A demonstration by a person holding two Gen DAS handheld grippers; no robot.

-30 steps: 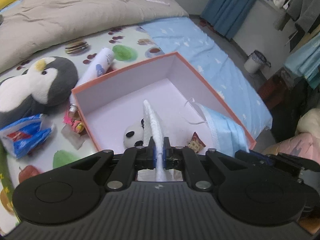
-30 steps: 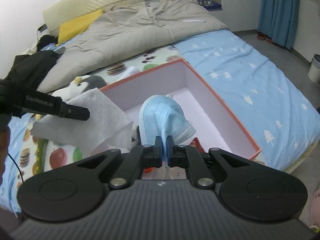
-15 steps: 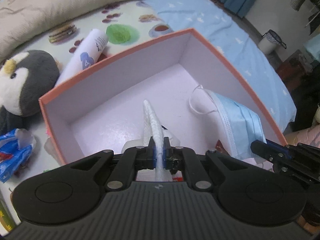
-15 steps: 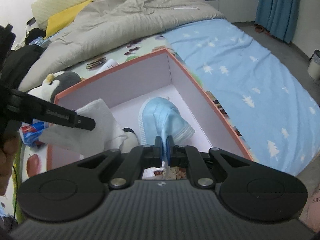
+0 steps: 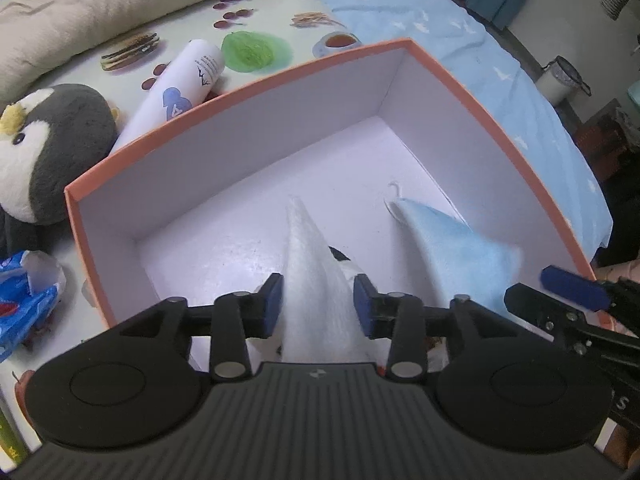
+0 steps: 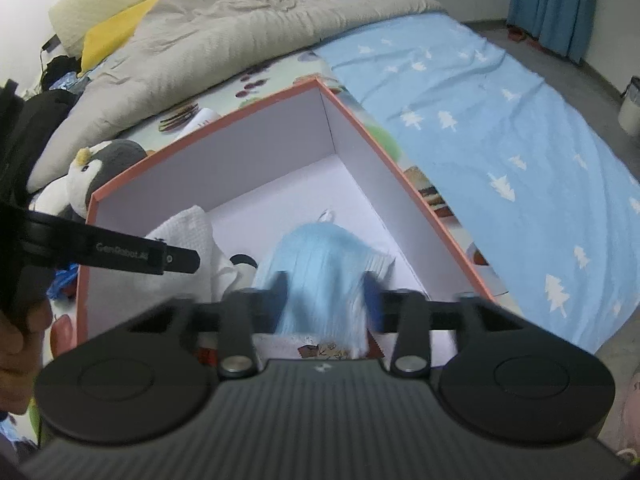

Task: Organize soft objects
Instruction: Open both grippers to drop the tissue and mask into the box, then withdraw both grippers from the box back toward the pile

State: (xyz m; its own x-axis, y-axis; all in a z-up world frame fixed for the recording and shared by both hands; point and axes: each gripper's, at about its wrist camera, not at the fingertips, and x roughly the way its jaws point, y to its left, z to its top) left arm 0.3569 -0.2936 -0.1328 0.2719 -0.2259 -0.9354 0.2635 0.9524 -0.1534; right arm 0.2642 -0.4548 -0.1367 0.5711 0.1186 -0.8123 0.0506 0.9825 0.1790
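Soft things sit over the orange box (image 5: pixel 472 92) on the bed (image 6: pixel 500 92): a white cloth (image 5: pixel 316 280) between the released left hand-held gripper (image 5: pixel 318 304) fingers, and a blue face mask (image 6: pixel 320 276) between the released right hand-held gripper (image 6: pixel 326 300) fingers. A penguin plush (image 5: pixel 48 148) lies beside the box.

Your left gripper (image 5: pixel 318 300) and right gripper (image 6: pixel 326 300) are matte black, with ribbed bodies, round side discs, silver screws and blue finger pads (image 5: pixel 273 300). White lettering marks one arm. Your bare hand (image 6: pixel 18 344) shows.
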